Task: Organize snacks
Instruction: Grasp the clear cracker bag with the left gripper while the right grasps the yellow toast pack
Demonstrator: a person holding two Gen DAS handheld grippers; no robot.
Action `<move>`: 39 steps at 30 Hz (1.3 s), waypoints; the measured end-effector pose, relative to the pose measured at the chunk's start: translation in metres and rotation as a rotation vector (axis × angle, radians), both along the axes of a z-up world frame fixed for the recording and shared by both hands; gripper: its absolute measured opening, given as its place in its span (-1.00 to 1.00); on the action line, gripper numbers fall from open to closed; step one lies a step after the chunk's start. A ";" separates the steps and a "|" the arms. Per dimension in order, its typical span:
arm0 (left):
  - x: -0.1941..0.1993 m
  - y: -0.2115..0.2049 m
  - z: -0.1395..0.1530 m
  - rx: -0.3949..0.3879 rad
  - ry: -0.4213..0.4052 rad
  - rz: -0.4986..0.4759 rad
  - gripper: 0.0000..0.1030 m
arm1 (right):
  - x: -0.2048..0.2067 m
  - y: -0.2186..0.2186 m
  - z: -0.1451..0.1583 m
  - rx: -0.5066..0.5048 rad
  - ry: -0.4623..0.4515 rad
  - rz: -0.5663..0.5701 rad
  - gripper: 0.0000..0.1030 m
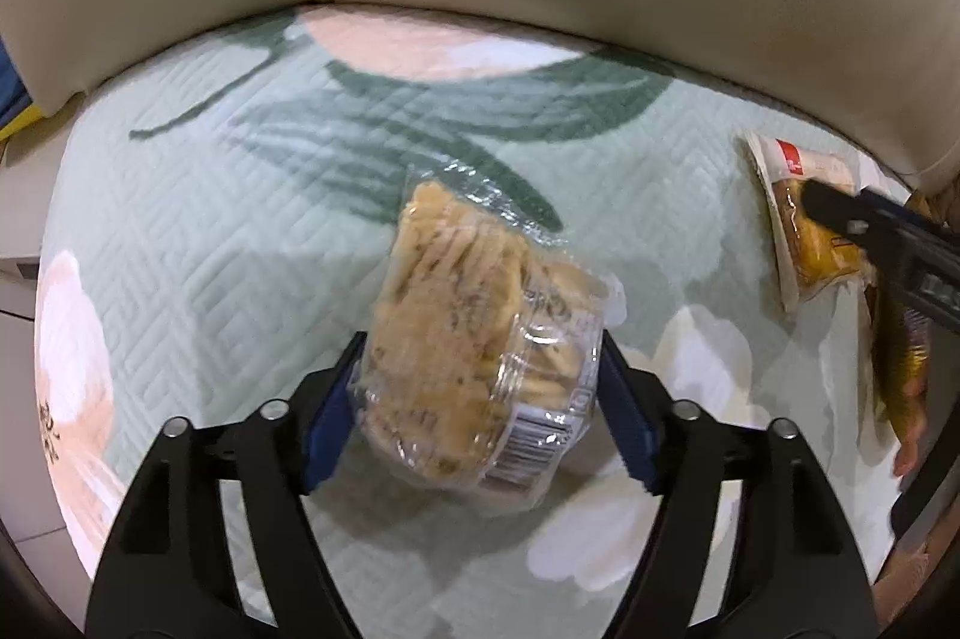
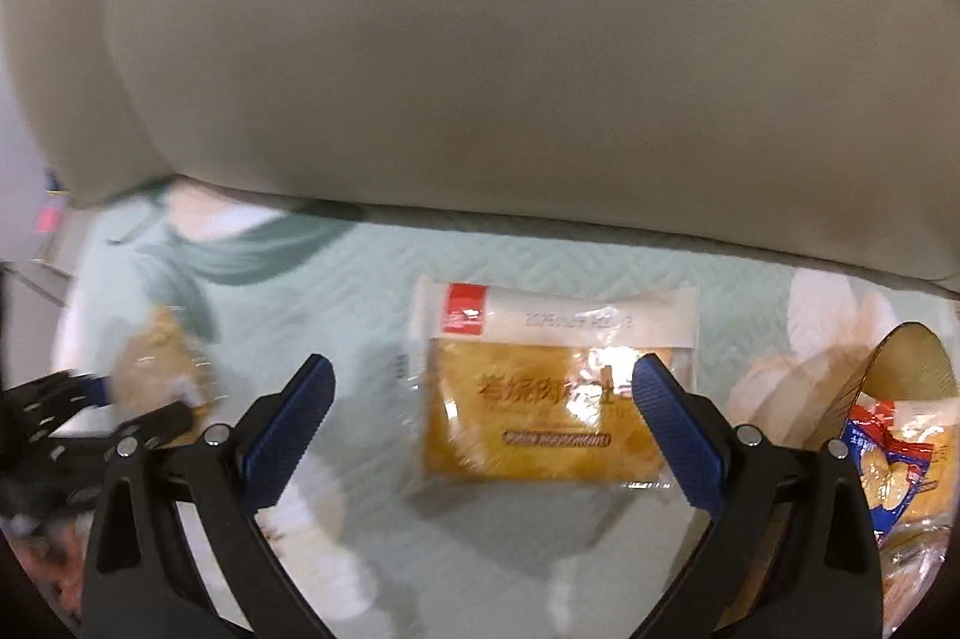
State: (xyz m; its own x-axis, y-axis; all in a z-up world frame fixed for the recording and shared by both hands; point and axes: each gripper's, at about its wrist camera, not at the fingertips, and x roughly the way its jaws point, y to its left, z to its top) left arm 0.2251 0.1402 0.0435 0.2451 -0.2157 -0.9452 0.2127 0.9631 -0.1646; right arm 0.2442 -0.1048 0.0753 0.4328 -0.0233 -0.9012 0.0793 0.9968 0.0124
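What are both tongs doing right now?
Left tongs: closed on the clear plastic pack of beige biscuits.
Right tongs: open above the golden toast packet.

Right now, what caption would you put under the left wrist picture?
Left hand-held gripper holds a clear pack of cookies over a green flowered quilt.

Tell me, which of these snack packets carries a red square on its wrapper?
The flat packet of yellow toast, lying on the green quilted cover between the right gripper fingers. The clear pack of biscuits and the blue-and-red crisp bag lack it.
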 end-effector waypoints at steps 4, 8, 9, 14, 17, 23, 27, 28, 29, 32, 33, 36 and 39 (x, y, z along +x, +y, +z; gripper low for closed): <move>0.001 -0.003 0.000 -0.041 -0.012 0.018 0.44 | 0.013 0.011 -0.020 -0.050 -0.039 -0.065 0.91; 0.012 0.015 0.002 -0.115 -0.002 0.029 0.44 | 0.041 0.013 -0.021 -0.069 -0.098 -0.153 0.91; 0.013 0.019 0.003 -0.127 0.002 0.033 0.44 | 0.050 0.009 -0.025 -0.060 -0.065 -0.199 0.91; 0.022 0.029 0.004 -0.167 0.008 0.048 0.47 | 0.053 0.030 -0.044 -0.116 -0.009 -0.120 0.91; 0.027 0.035 0.004 -0.178 0.011 0.052 0.48 | 0.012 0.073 -0.047 -0.139 -0.023 0.162 0.91; 0.039 0.054 0.010 -0.189 0.018 0.069 0.48 | -0.085 0.085 -0.016 0.112 -0.011 0.188 0.90; 0.033 0.049 0.010 -0.180 0.009 0.054 0.46 | -0.133 0.036 0.019 0.409 -0.160 -0.208 0.91; 0.030 0.047 0.010 -0.176 0.010 0.053 0.46 | -0.139 0.026 0.015 0.395 -0.157 -0.292 0.91; 0.029 0.044 0.009 -0.173 0.011 0.049 0.46 | -0.144 0.020 0.008 0.376 -0.139 -0.366 0.91; 0.021 0.036 0.009 -0.148 0.008 0.045 0.45 | -0.138 -0.002 -0.038 0.478 -0.073 -0.497 0.91; 0.017 0.032 0.008 -0.132 0.004 0.041 0.45 | -0.131 -0.005 -0.046 0.470 -0.092 -0.511 0.91; 0.011 0.021 0.006 -0.071 -0.020 0.008 0.54 | -0.098 0.004 -0.055 0.282 -0.073 -0.435 0.91; 0.007 0.009 0.003 -0.025 -0.038 -0.026 0.67 | -0.064 0.042 -0.062 0.003 0.031 -0.280 0.91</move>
State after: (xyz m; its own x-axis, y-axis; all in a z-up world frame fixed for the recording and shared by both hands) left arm 0.2318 0.1494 0.0469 0.2751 -0.2461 -0.9294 0.2439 0.9529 -0.1801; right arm 0.1801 -0.0624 0.0130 0.3820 -0.1350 -0.9142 0.3516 0.9361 0.0087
